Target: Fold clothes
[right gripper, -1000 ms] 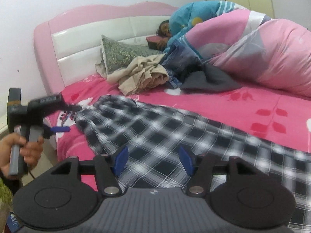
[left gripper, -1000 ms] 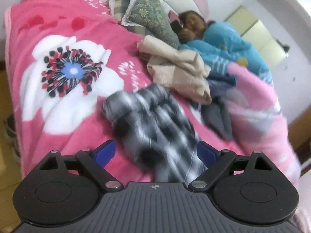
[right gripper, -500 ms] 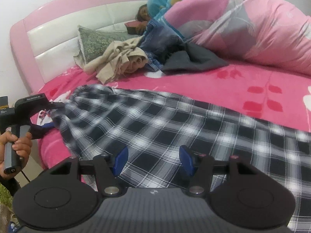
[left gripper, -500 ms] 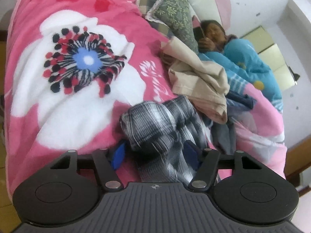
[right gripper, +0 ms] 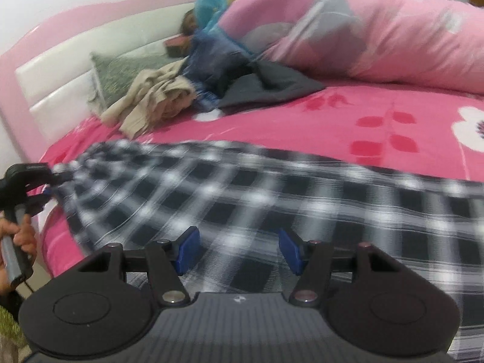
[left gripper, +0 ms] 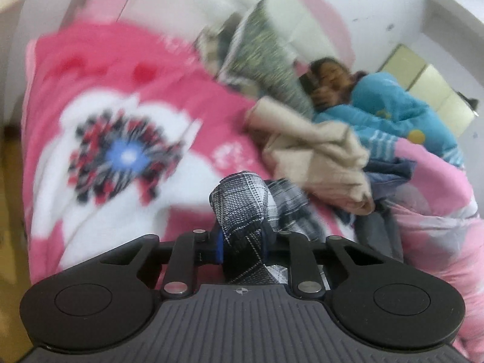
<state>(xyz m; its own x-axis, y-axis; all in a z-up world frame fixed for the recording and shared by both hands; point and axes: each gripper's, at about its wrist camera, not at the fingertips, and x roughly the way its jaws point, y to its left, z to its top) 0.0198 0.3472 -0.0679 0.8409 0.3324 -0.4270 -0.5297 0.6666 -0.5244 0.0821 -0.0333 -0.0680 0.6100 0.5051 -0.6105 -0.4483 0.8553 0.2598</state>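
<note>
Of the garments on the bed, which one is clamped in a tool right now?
The black-and-white plaid garment: the left tool is shut on a bunched fold. The beige garment and dark grey one lie loose and untouched near the pillow.

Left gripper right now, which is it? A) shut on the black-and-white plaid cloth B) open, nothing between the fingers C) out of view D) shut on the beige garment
A: in the left wrist view the left gripper has its blue pads pinched on a bunched fold of the black-and-white plaid cloth; the crumpled beige garment lies apart, further up the bed.
</note>
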